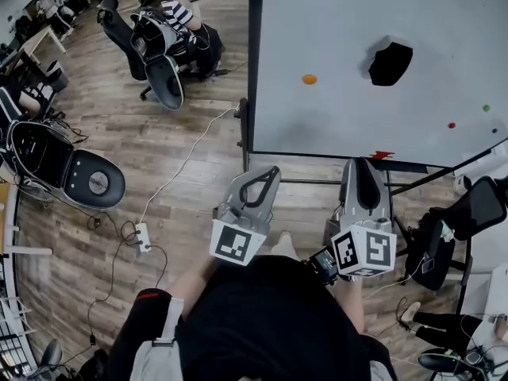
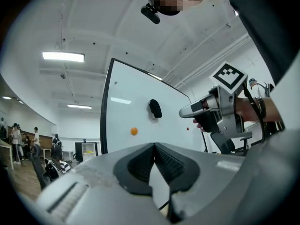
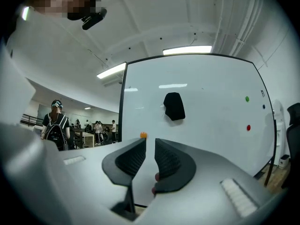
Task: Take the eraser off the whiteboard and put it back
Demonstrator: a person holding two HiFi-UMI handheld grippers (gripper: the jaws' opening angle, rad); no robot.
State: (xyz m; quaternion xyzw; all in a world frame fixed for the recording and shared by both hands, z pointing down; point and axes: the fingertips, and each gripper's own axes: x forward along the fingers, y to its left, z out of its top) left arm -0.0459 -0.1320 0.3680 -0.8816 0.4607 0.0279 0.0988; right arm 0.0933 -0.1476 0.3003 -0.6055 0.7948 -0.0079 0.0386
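Note:
The black eraser clings to the whiteboard, to the right of its middle; it also shows in the left gripper view and the right gripper view. Both grippers hang in front of the board's lower edge, well short of the eraser. My left gripper is shut, its tips touching, and holds nothing. My right gripper points at the board below the eraser; its jaws stand a narrow gap apart with nothing between them.
An orange magnet, a red dot and a green dot sit on the board. Office chairs stand to the left on the wooden floor, with a power strip and cables. Another chair is at the right.

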